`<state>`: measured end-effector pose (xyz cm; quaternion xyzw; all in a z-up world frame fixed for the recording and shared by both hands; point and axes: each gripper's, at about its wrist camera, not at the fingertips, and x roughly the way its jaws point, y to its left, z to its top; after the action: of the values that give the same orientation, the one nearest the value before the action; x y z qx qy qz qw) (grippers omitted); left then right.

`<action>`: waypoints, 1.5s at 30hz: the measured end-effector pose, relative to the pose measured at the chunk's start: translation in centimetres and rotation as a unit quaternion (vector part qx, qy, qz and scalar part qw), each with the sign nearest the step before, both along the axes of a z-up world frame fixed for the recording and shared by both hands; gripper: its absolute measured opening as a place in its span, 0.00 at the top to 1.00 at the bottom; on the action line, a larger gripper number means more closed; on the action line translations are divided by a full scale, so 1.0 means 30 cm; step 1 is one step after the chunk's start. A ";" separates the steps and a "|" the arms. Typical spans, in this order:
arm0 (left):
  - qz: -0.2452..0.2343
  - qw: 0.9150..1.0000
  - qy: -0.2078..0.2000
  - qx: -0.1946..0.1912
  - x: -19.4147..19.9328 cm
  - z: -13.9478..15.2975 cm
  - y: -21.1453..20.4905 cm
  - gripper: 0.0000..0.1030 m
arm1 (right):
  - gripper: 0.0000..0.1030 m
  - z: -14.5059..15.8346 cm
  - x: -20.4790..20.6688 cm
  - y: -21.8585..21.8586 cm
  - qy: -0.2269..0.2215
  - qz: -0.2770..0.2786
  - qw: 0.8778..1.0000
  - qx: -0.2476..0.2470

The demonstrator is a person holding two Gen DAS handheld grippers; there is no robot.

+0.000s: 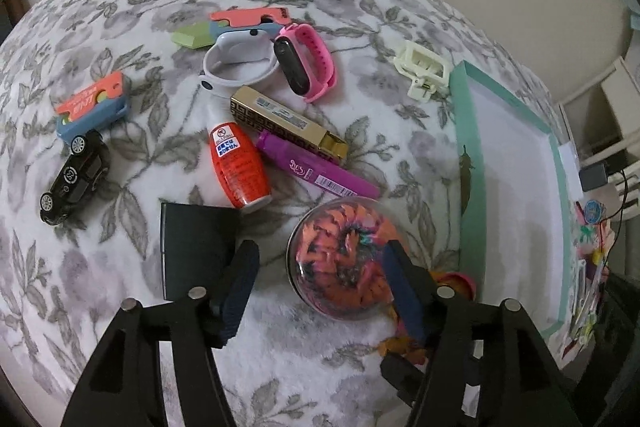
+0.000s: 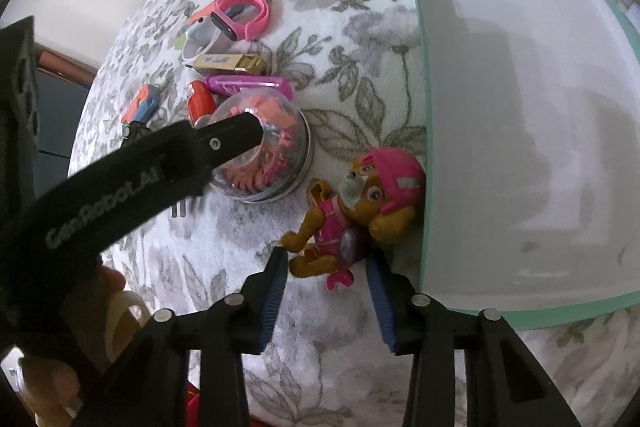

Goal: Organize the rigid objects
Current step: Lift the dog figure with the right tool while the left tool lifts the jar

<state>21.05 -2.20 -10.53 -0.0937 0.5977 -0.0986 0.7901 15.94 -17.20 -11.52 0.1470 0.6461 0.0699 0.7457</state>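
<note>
Clear dome (image 1: pixel 344 259) and pup figure (image 2: pixel 352 223) beside empty tray (image 2: pixel 424 107).
We straddled each: left tongs (image 1: pixel 320 291) apart, right tongs (image 2: pixel 328 291) apart, not yet clamped.

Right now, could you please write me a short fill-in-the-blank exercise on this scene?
1. The pink band lies beside a ____ band.
2. The toy car is ____ in colour.
3. The puppy lies against the ____ box's wall.
4. The right gripper straddles the ____.

Missing words: white; black; teal; puppy
</note>
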 end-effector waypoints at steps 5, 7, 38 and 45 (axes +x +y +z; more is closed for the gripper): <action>0.017 0.999 0.014 -0.034 0.012 -0.012 0.011 0.35 | 0.65 0.009 0.004 -0.006 -0.009 0.000 1.000 -0.007; 0.018 0.999 0.017 -0.048 0.008 -0.016 0.013 0.35 | 0.65 0.008 0.006 -0.004 -0.009 0.001 1.000 -0.008; 0.064 0.991 -0.046 -0.113 -0.051 0.093 0.104 0.54 | 0.66 0.108 -0.007 -0.067 -0.076 -0.039 0.996 0.023; 0.059 0.986 -0.080 -0.133 -0.046 0.210 0.071 0.54 | 0.84 0.200 -0.022 -0.135 -0.135 -0.086 0.986 0.048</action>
<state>19.68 -0.09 -4.21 -0.2249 0.5073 -0.1377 0.8205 15.27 -21.25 -5.51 0.2266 0.5202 0.0559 0.8215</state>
